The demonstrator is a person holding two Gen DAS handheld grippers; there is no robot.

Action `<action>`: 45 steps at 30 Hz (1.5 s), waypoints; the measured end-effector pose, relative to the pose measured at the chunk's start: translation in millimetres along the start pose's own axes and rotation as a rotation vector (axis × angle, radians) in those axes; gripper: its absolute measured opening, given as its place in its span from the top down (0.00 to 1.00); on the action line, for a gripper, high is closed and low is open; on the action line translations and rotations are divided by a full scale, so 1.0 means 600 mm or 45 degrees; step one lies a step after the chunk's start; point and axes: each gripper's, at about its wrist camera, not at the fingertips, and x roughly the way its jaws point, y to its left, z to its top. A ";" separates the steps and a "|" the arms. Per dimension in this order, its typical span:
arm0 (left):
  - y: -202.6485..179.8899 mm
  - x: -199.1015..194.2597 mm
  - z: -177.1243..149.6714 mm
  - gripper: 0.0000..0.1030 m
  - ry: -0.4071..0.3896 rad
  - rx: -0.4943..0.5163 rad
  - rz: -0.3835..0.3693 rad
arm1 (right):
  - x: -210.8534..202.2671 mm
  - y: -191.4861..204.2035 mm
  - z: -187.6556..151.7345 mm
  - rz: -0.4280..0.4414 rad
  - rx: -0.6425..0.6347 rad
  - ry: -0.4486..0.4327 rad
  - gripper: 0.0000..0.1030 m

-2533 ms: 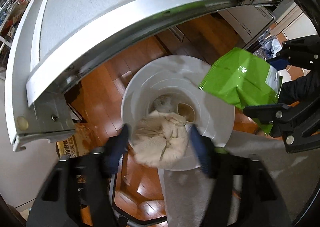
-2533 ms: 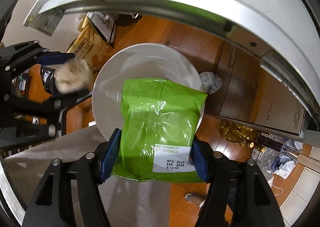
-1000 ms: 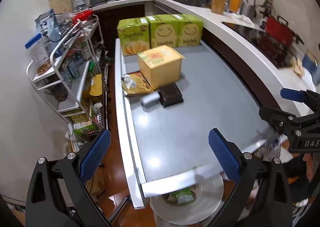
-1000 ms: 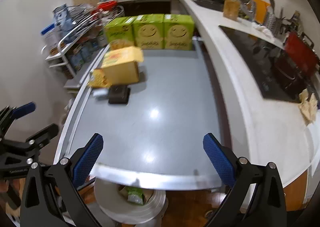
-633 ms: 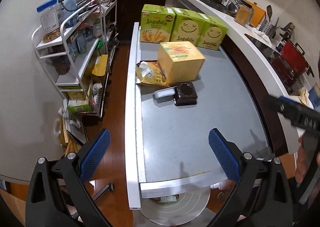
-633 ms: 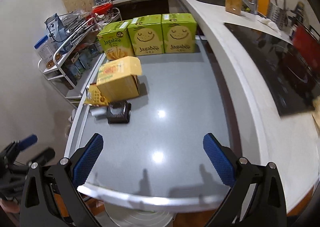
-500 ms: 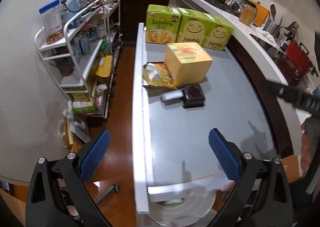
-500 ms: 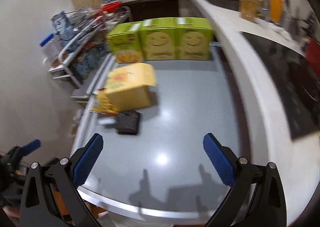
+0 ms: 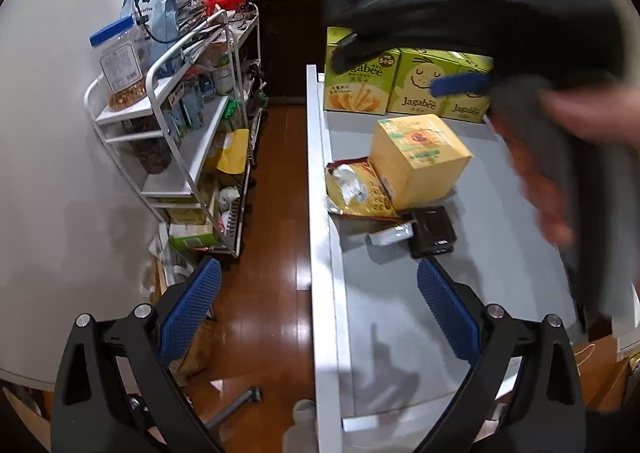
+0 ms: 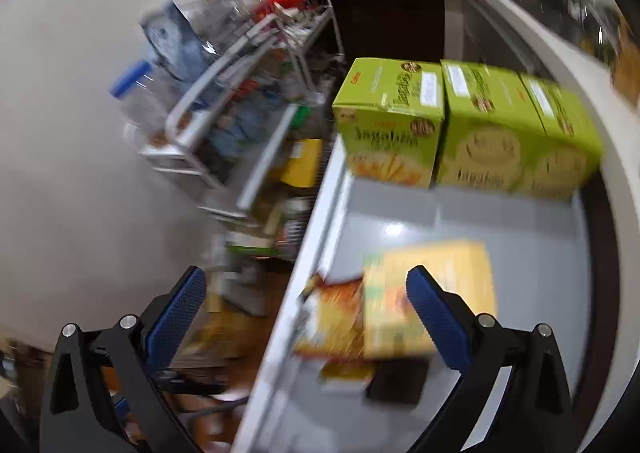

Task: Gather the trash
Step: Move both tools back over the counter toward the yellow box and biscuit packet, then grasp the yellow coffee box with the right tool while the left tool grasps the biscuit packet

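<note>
The crumpled snack bag lies on the grey bench against the yellow box. Both tools, left and right, now gape wide and empty; the right one has swung forward over the box.
</note>
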 end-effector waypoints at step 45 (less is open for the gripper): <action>-0.083 0.236 0.105 0.04 0.214 0.261 -0.220 | 0.001 -0.328 -0.149 -0.395 0.264 0.186 0.05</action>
